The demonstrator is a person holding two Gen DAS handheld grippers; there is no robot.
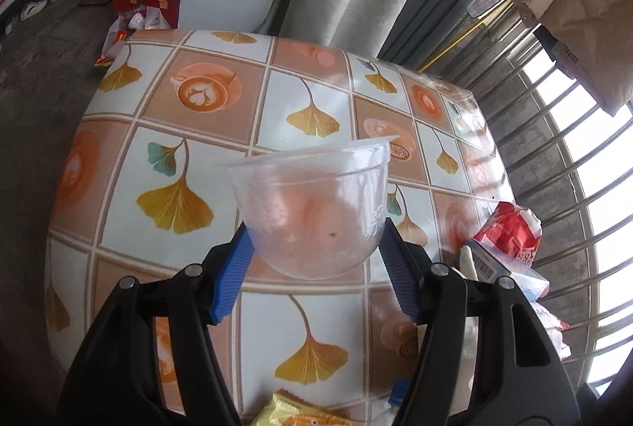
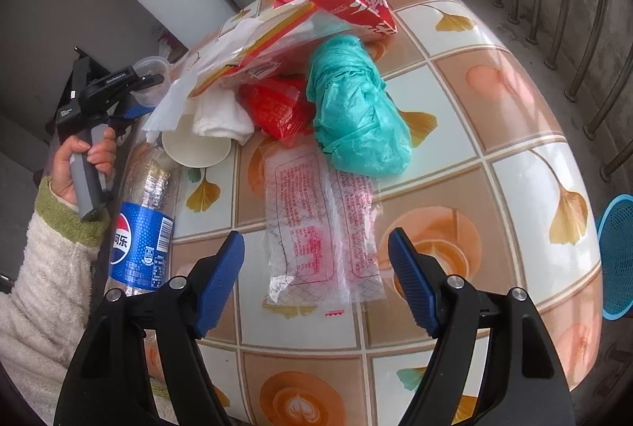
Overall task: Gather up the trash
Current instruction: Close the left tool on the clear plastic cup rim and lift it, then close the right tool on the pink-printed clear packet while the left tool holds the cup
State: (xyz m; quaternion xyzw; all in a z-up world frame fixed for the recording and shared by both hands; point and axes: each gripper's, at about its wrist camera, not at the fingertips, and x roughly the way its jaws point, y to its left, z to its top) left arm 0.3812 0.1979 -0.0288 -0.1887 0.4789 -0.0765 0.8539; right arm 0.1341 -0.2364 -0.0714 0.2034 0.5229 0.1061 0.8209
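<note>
the left gripper (image 1: 316, 248) held a clear plastic cup (image 1: 312, 204) between its blue pads, lifted above the table (image 1: 221, 109) with the leaf and coffee squares. the right gripper (image 2: 316, 275) was wide open with nothing in it, and it hung over a flat clear wrapper (image 2: 316, 224) with red print that lay on the table. past the wrapper sat a green bag (image 2: 356, 109), a red packet (image 2: 277, 109), a white paper cup (image 2: 196, 149) and a pepsi bottle (image 2: 144, 224) near the table's left edge, and a blue basket (image 2: 617, 255) stood off the table's right side.
</note>
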